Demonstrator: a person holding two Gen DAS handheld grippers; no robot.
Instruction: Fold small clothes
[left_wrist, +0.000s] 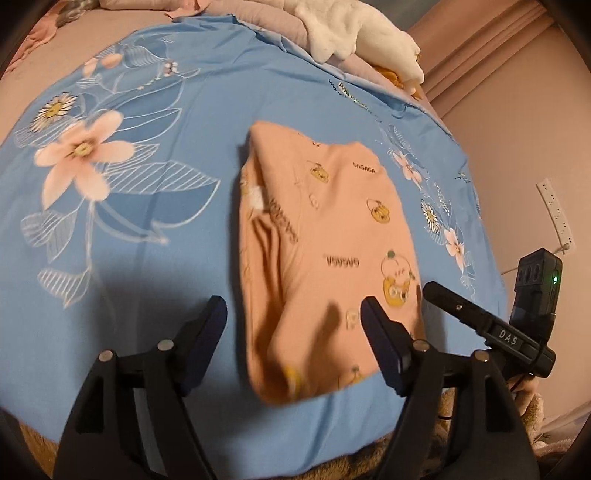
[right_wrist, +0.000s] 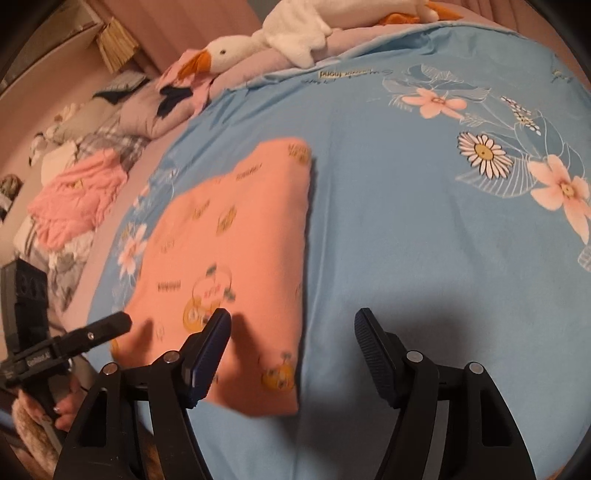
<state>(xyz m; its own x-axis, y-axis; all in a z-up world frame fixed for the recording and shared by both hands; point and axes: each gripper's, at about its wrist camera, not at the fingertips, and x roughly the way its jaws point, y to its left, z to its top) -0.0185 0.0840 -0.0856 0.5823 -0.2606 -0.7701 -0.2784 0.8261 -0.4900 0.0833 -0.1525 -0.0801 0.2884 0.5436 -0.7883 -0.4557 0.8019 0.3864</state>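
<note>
A small peach garment (left_wrist: 325, 236) with yellow cartoon prints lies folded into a long rectangle on the blue floral sheet (left_wrist: 147, 240). It also shows in the right wrist view (right_wrist: 236, 258). My left gripper (left_wrist: 293, 317) is open and empty, hovering above the garment's near end. My right gripper (right_wrist: 291, 328) is open and empty, above the garment's near right corner. The right gripper's body (left_wrist: 491, 321) shows at the right of the left wrist view. The left gripper's body (right_wrist: 66, 343) shows at the left of the right wrist view.
A white goose plush (right_wrist: 280, 33) lies on a mauve quilt at the far edge of the bed. A pile of clothes with a pink garment (right_wrist: 77, 195) lies at the far left. A wall with a power strip (left_wrist: 557, 214) is at the right.
</note>
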